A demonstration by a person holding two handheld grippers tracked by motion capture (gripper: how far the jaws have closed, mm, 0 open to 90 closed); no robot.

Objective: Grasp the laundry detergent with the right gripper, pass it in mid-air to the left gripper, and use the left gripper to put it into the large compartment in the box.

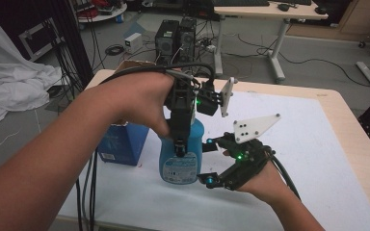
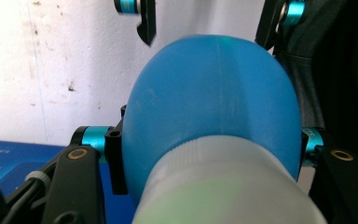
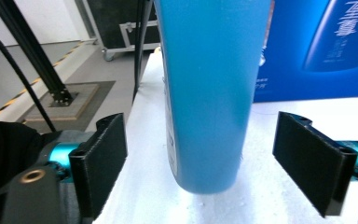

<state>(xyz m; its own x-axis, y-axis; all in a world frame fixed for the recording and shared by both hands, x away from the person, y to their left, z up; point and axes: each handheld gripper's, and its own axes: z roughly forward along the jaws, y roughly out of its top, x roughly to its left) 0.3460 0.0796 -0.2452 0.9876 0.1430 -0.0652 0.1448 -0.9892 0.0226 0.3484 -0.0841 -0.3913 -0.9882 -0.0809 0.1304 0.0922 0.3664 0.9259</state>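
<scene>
A blue bottle (image 1: 195, 139) stands upright on the white table cover (image 1: 294, 159). My left gripper (image 1: 179, 144) comes down on it from above. In the left gripper view its jaws press both sides of the bottle (image 2: 214, 102) just below the pale cap (image 2: 223, 186), so the left gripper (image 2: 212, 151) is shut on it. My right gripper (image 1: 208, 161) lies low at the bottle's right side, near its base. In the right gripper view that gripper (image 3: 214, 158) is open, the bottle (image 3: 209, 93) between its jaws with a gap on each side.
A blue carton (image 1: 123, 142) stands just left of the bottle, also behind it in the right gripper view (image 3: 317, 46). Black cables (image 1: 86, 192) hang over the table's front left edge. The bare wooden rim (image 1: 361, 144) runs along the right. Computer towers (image 1: 173, 36) stand on the floor behind.
</scene>
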